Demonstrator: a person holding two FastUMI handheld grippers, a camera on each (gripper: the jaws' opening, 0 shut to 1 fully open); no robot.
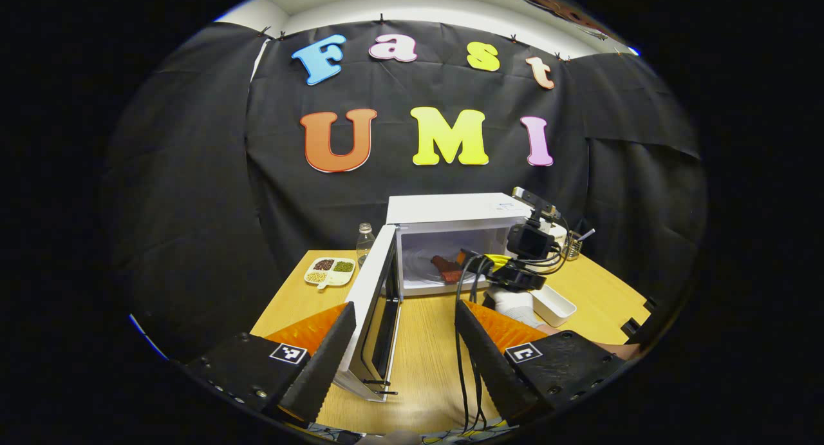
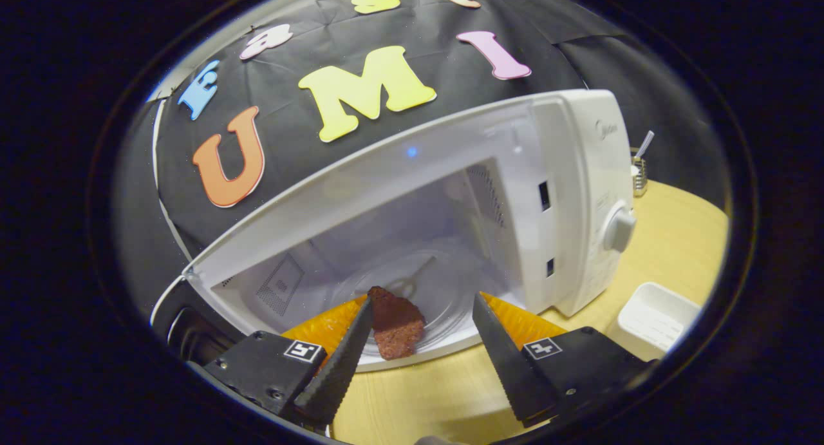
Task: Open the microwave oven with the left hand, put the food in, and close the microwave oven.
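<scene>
The white microwave (image 1: pixel 450 210) stands at the back of the wooden table (image 1: pixel 425 355), its door (image 1: pixel 370 306) swung wide to the left. A reddish-brown piece of food (image 2: pixel 396 326) lies at the front of the glass turntable (image 2: pixel 444 290) inside the cavity, also visible as the food (image 1: pixel 446 268) from farther off. My right gripper (image 2: pixel 422 299) is open at the cavity mouth, with the food between its fingers, close to the left one. A gloved hand holds that right gripper (image 1: pixel 465 259). My left gripper (image 1: pixel 405 305) is open and empty, straddling the door's edge from in front.
A divided dish of beans (image 1: pixel 329 271) and a clear bottle (image 1: pixel 365 239) sit left of the microwave. A white tray (image 2: pixel 656 319) lies at its right, and a cup with a utensil (image 1: pixel 573 244) stands behind. Cables (image 1: pixel 467 361) trail across the table.
</scene>
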